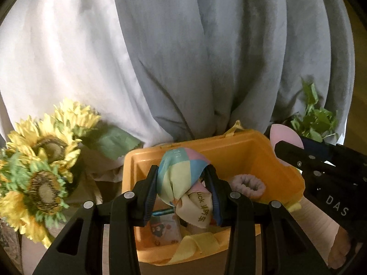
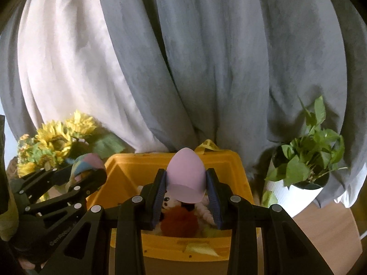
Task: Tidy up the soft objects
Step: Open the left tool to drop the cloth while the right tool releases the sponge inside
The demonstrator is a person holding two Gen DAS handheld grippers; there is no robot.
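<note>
Pastel scarf pinched in left claw; right claw grips pink sponge over yellow bin.

Looks like a home living space. Long grey curtains with a white sheer panel hang right behind a yellow storage bin. Artificial sunflowers sit left of the bin, a potted green houseplant right of it. Wood floor beside the bin.
</note>
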